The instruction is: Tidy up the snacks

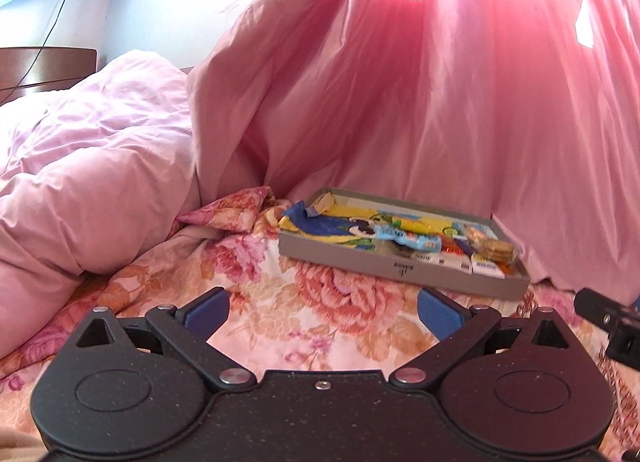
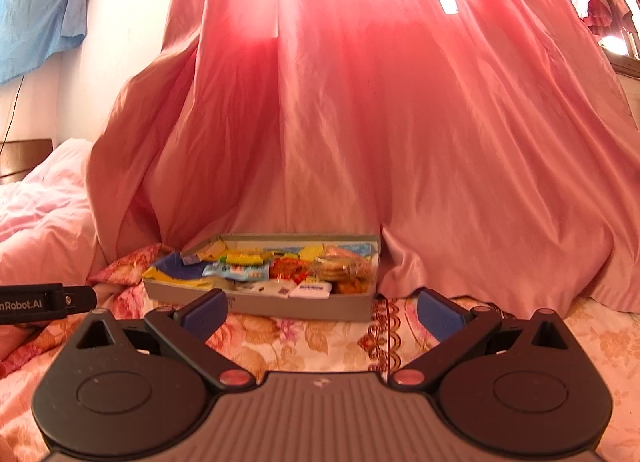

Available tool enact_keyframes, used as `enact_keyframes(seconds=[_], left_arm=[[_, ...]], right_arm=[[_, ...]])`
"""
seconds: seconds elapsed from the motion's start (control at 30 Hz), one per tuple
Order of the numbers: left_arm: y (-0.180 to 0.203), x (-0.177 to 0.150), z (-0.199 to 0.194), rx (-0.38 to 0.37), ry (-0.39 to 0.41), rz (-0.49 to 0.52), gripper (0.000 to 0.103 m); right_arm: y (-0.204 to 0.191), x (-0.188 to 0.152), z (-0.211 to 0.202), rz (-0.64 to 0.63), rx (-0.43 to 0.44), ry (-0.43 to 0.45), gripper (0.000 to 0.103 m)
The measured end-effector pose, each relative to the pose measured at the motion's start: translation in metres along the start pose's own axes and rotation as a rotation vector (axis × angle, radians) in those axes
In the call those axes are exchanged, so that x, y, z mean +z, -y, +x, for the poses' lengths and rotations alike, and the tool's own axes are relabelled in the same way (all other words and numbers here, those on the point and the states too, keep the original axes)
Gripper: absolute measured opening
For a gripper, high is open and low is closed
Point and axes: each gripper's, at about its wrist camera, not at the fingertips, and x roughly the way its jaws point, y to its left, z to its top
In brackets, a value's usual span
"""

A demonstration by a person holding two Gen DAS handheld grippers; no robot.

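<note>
Item: grey snack tray (image 1: pixel 400 264), filled, far against pink curtain (image 1: pixel 440 102). My left gripper (image 1: pixel 322 312) and right gripper (image 2: pixel 322 312) gaped empty; bare floral bedspread (image 1: pixel 320 334) between.

The snacks (image 2: pixel 276 272) in the grey box (image 1: pixel 360 260) are blurred, their printing too soft to read. The box's near wall (image 2: pixel 304 308) hides the lowest packets. The other gripper (image 1: pixel 612 322) is cut off by the frame edge, so its fingers stay unseen. The pink curtain (image 2: pixel 360 122) covers the window.
</note>
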Motion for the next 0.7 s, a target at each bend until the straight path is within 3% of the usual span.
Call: enact_keyframes(seconds=[0.27, 0.53, 0.7], left_arm=[[-0.013, -0.011, -0.008, 0.005, -0.042, -0.007, 0.100], [-0.025, -0.028, -0.018, 0.015, -0.162, 0.013, 0.100], [-0.030, -0.032, -0.022, 0.019, -0.194, 0.013, 0.100]], right_arm=[[-0.014, -0.010, -0.014, -0.044, 0.000, -0.015, 0.103], [-0.027, -0.025, -0.027, -0.051, 0.027, -0.078, 0.103], [-0.034, -0.032, -0.032, -0.060, 0.035, -0.103, 0.103]])
